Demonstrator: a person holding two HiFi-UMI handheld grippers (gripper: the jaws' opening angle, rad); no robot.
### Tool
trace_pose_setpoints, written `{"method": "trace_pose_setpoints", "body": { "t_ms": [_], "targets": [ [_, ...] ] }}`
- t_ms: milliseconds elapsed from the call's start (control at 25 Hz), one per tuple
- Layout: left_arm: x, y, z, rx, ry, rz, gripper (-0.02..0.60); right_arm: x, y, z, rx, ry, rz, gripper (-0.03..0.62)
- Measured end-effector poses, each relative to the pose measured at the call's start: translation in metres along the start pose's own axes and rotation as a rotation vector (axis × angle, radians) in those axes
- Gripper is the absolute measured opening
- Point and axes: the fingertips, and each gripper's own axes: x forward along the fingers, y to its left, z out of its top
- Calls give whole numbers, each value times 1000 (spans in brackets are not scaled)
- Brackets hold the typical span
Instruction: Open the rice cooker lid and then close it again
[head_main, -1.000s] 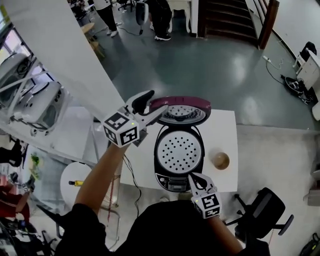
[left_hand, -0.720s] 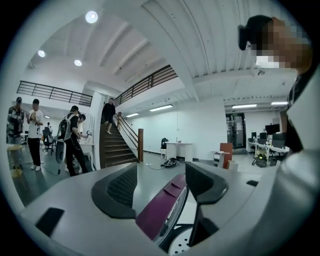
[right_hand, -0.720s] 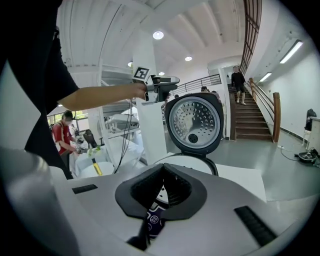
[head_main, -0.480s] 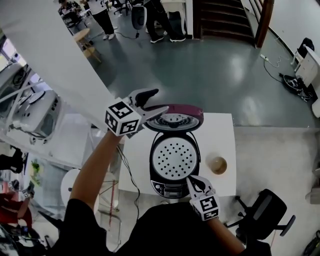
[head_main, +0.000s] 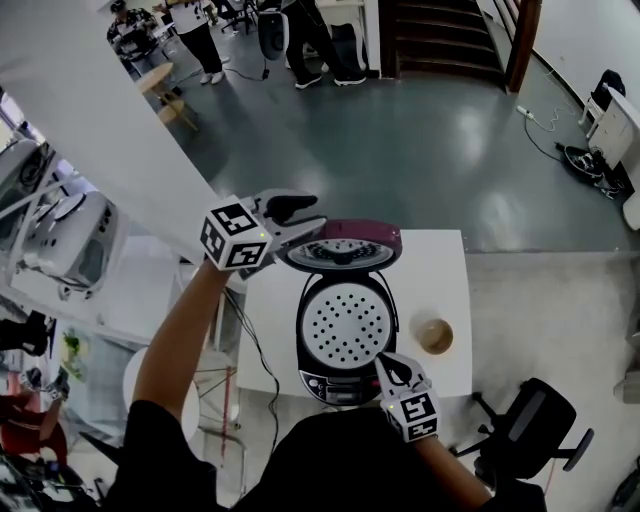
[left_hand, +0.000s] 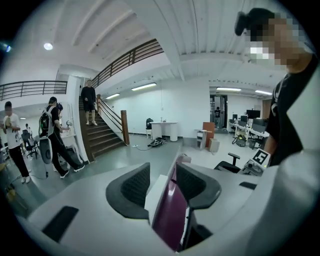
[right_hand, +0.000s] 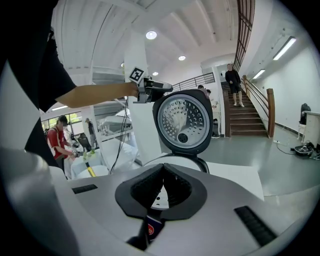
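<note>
At the rice cooker's far side, left tool's jaws have just been closing and pinch the raised lid, ready to lower it; right tool clamped together, empty

One rice cooker on the one white counter, with its one lid — purple on the back. One small round cup too. Two grippers are about: the left gripper and the right gripper, each carrying one marker cube. One black office chair — and, by the single staircase, three people.
</note>
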Motion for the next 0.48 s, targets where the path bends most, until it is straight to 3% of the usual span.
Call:
{"method": "trace_pose_setpoints", "body": {
  "t_ms": [480],
  "targets": [
    [4, -9, -25, -13, 124, -117, 153, 3, -4, 0, 47, -7, -22, 0]
  ]
}}
